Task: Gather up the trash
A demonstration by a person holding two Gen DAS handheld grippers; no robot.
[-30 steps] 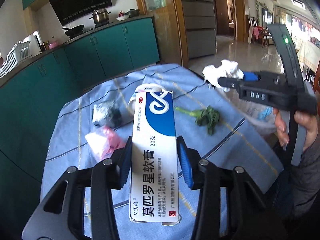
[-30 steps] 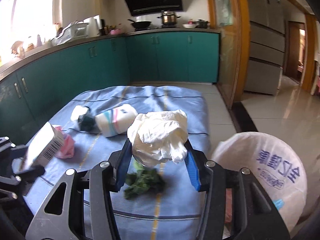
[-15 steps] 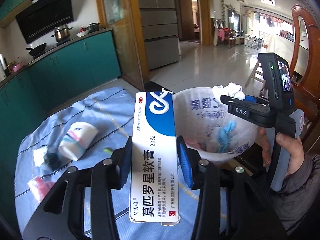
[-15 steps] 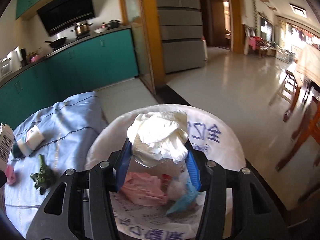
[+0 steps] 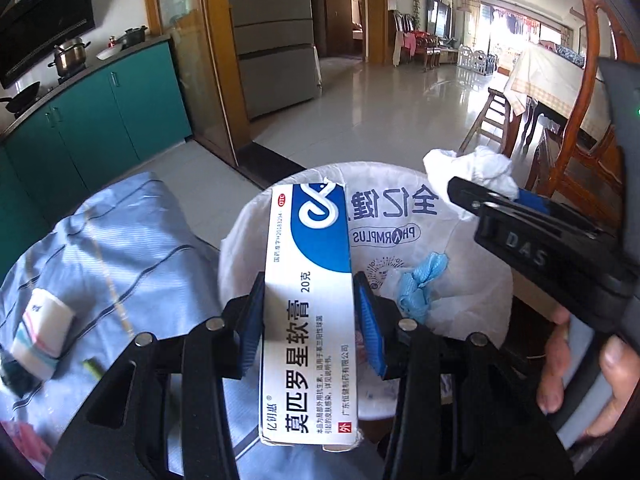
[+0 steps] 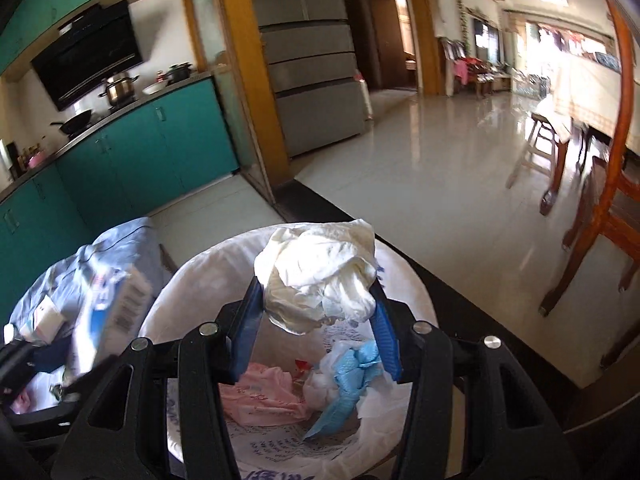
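Tools are shown at the point of release over the bin. The left tool (image 5: 309,320) is pressed onto a long white-and-blue ointment carton (image 5: 309,296), gripped across its flat faces, with its far end reaching over the near rim of the bin. The right tool (image 6: 318,316) is pinched on a crumpled white tissue wad (image 6: 320,276), held directly above the bin's opening. The bin (image 6: 208,276) is lined with a thin, printed white plastic bag, and soft scraps in pink (image 6: 260,396) and blue (image 6: 352,372) are seen lying inside it. Beside the bin, a table covered by a wrinkled blue striped cloth (image 5: 132,232) carries a small cylindrical paper cup (image 5: 42,332) lying on its side.

Two risks are judged likely. The rigid carton, if let go while only its tip overhangs the rim, may tip back onto the cloth or strike the rim and fall outside the bin. The light tissue may cling to a ridged blue pad instead of dropping, and the two tools, held close together above the bin, may collide.
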